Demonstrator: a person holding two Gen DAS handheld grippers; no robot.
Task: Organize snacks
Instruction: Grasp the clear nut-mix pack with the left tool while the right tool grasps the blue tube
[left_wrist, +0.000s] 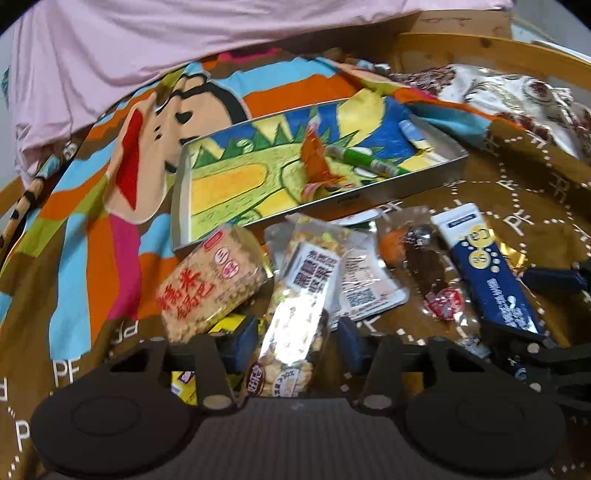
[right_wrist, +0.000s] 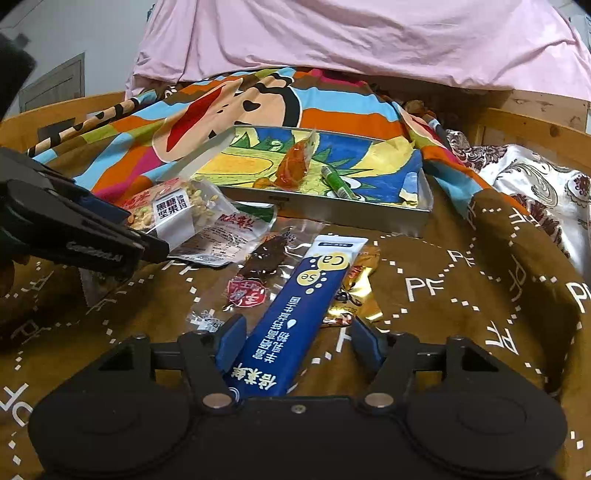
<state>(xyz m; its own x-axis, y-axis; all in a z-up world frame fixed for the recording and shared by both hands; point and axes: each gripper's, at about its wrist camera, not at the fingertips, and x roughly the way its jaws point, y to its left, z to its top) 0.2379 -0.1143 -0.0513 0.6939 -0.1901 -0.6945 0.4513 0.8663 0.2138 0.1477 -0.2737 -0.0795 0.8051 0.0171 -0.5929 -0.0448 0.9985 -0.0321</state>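
Brown cloth printed with white letters covers the round wooden table (right_wrist: 524, 125), a striped cartoon blanket (left_wrist: 92, 206) bunched behind it under pink fabric (right_wrist: 332, 33). I see a shallow metal tin (left_wrist: 402, 186) mid-table holding an orange candy (right_wrist: 293, 166) and a green tube (right_wrist: 338, 182).

My left hand-held gripper (left_wrist: 297, 341) straddles a nut bar (left_wrist: 295, 314); whether its pads press it I cannot tell. My right hand-held gripper (right_wrist: 299, 341) is half open around a blue sachet (right_wrist: 291, 317), one pad clear. Bare cloth lies free to the right.

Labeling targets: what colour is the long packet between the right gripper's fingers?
Dark blue with a white end, long packet; right wrist view.
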